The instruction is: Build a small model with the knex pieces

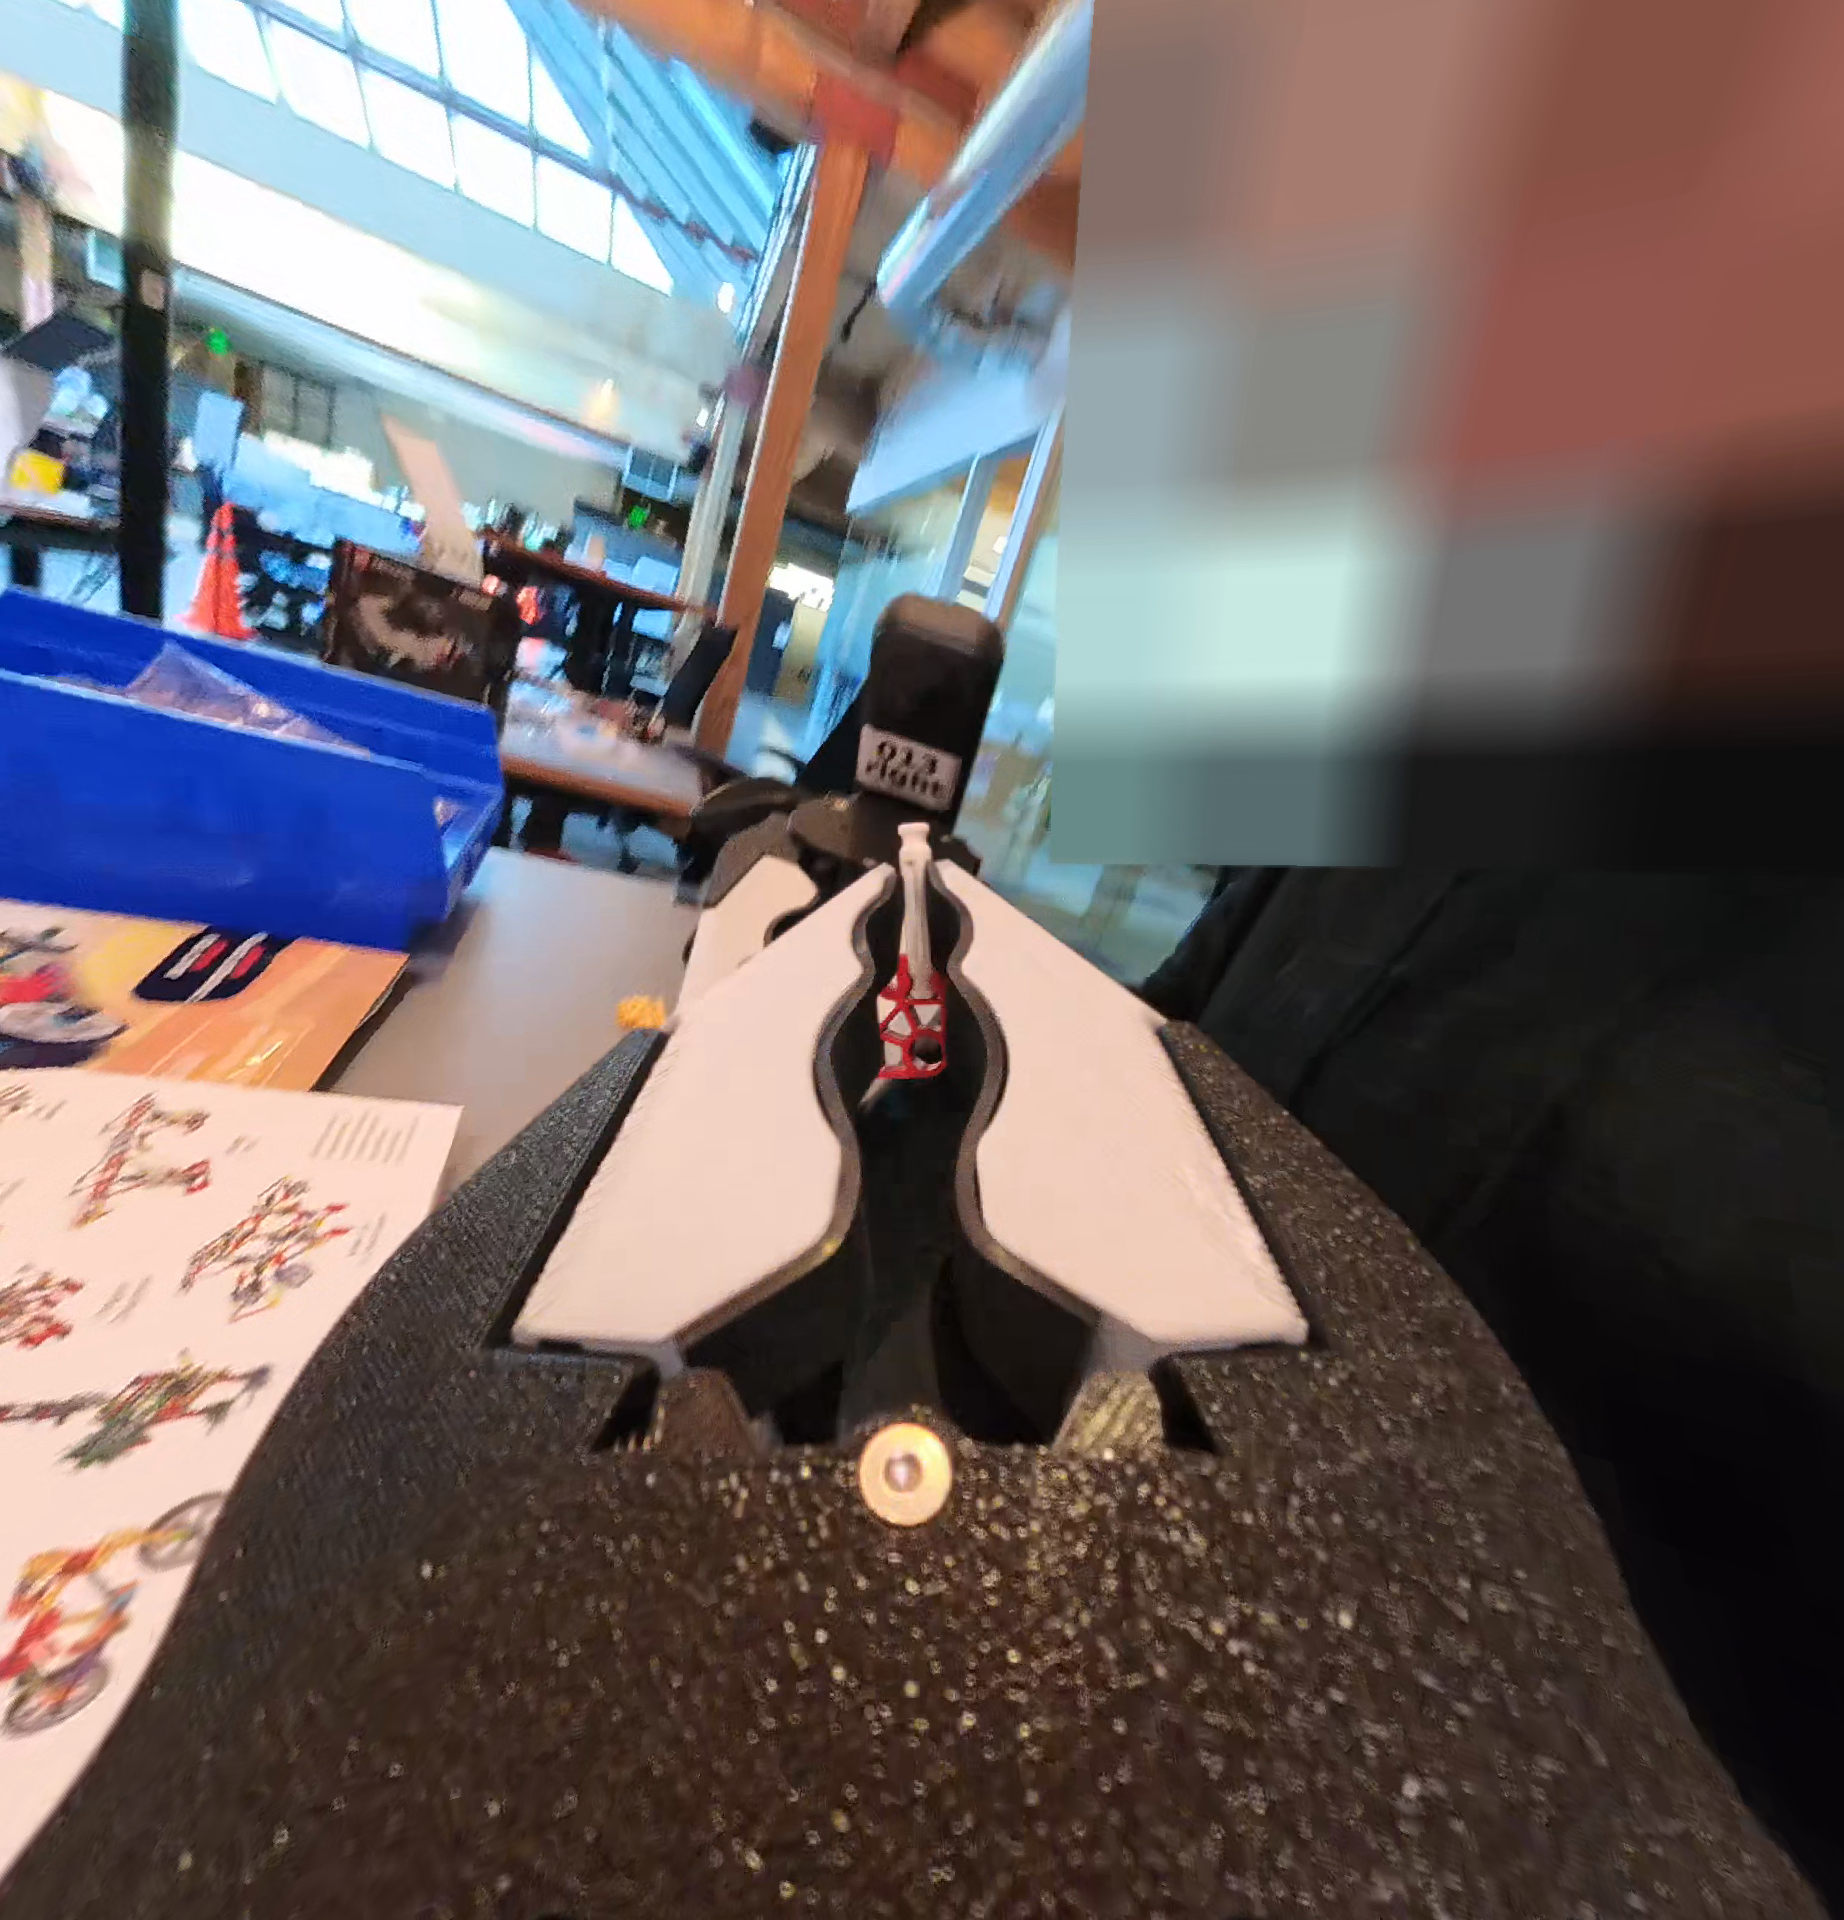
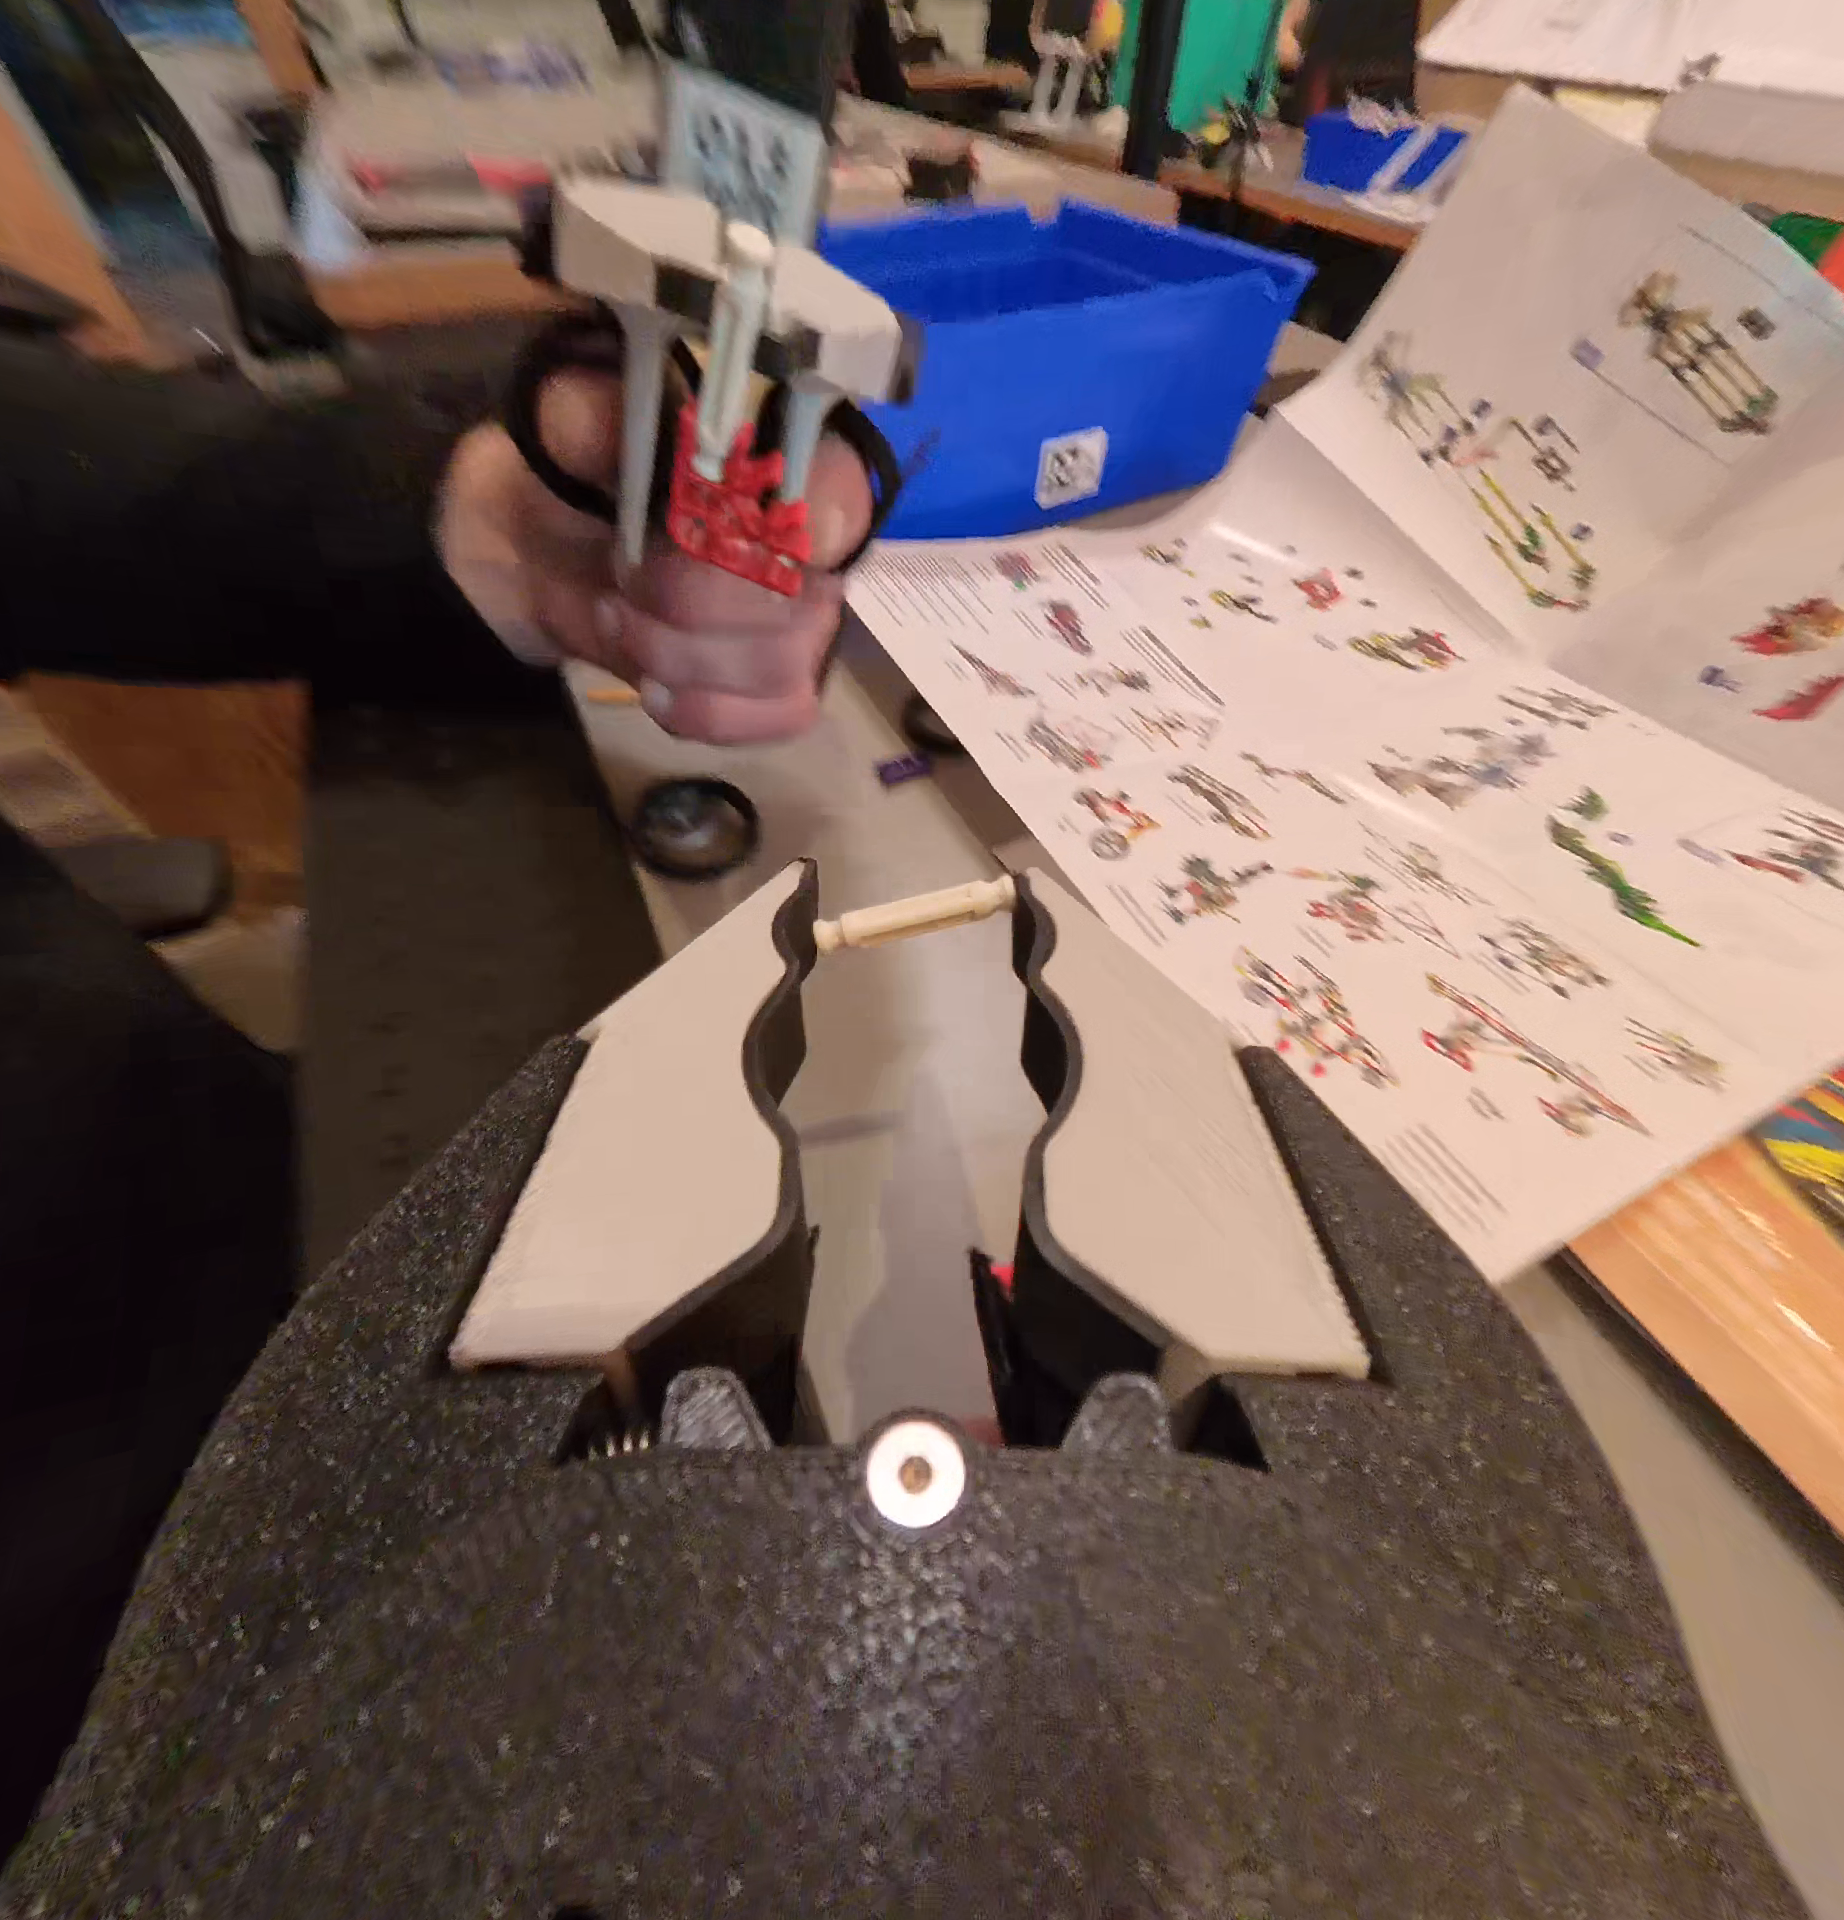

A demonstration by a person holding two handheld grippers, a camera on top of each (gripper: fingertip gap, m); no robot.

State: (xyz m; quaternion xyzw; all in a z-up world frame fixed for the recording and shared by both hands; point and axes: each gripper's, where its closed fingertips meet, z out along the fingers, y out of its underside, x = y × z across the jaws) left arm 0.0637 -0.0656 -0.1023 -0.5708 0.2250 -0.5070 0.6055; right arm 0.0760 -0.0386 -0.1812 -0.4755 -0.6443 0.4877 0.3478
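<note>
My left gripper [image 1: 913,883] is shut on a thin white rod [image 1: 915,894] that stands upright between its fingertips. A red lattice connector [image 1: 910,1023] is fixed on the rod's lower end, inside the jaws. In the right wrist view this gripper [image 2: 731,312] shows at the upper left, held by a hand [image 2: 679,644], with the red connector [image 2: 736,514] hanging below it. My right gripper [image 2: 913,904] holds a short cream rod [image 2: 913,914] crosswise, end to end between its fingertips, above the grey table [image 2: 897,1143]. It shows in the left wrist view just beyond the white rod [image 1: 928,717].
A blue bin [image 2: 1053,353] stands at the back of the table, also in the left wrist view [image 1: 222,790]. A printed sheet of model pictures [image 2: 1417,831] lies to the right, over a colourful box [image 2: 1728,1247]. A black wheel [image 2: 692,826] and a small purple piece [image 2: 902,769] lie near the table edge. My hands' fingertips stand some 9 cm from each other. About 15 cm separates my right fingertips from the black wheel [image 2: 692,826].
</note>
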